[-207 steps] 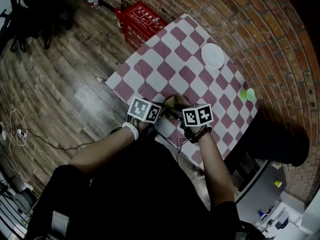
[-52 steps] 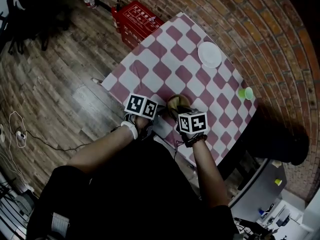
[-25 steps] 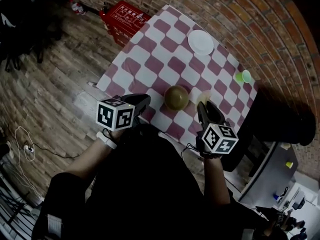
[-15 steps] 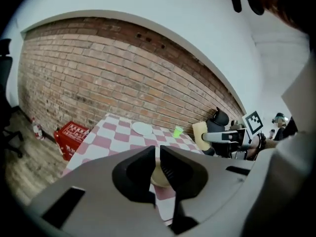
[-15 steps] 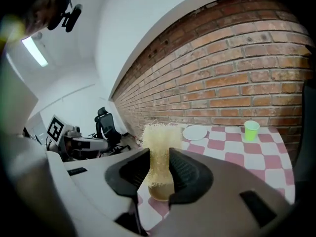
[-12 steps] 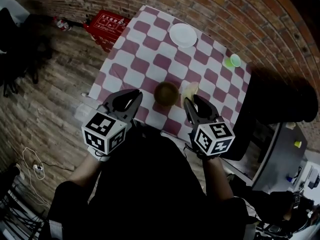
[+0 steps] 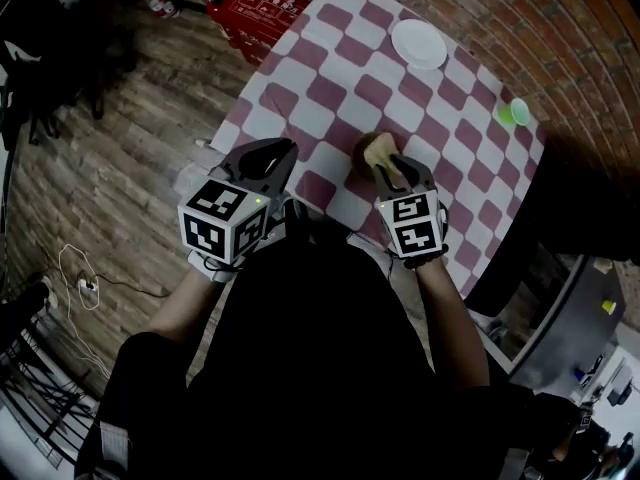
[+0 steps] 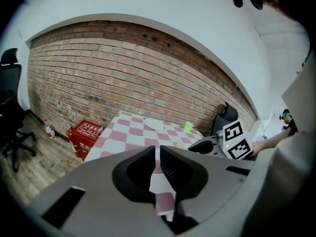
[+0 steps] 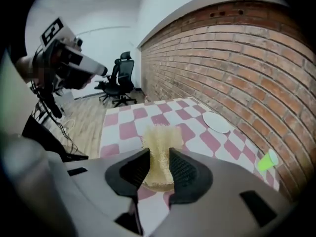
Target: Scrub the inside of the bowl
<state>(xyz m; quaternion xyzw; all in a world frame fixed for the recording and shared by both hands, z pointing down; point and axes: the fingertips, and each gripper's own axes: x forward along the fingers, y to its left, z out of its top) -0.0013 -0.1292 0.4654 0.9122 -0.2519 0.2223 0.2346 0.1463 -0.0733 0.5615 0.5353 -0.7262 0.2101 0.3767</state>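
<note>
Right gripper (image 9: pixel 159 157): clamped on the sponge (image 9: pixel 161 137), which is pinched at its waist and flares out above the tips. In the head view this gripper sits centre-right, nose toward the table.

Sponge: pale yellow and coarse. Enough of it stands clear of the jaws to be your working end.

Bowl (image 7: pixel 366 146): brown, just above the right gripper's tips near the centre of the head view, on the near part of the checked table (image 7: pixel 330 68). The sponge and jaws cover much of it, so I cannot tell whether the sponge is touching the inside.

Left gripper (image 8: pixel 157 154): jaws drawn almost together with only a sliver between them, and nothing in it but table showing through. In the head view it sits centre-left, well apart from the bowl.

Step in hand: by my reading, you are setting the sponge into the bowl to begin scrubbing.

Doing it well: keep the clamp firm so the sponge does not twist out. Lead with the free end, press to the bottom, then circle up the wall. Nothing steadies the bowl (it looks light and will likely skate on the cloth), so open your left gripper and pinch the near rim first.

Further out: 1 white plate (image 7: pixel 418 43) and 1 green cup (image 7: pixel 517 112) at upper right, well clear of the bowl. A red crate (image 7: pixel 258 8) stands on the floor at top centre.
</note>
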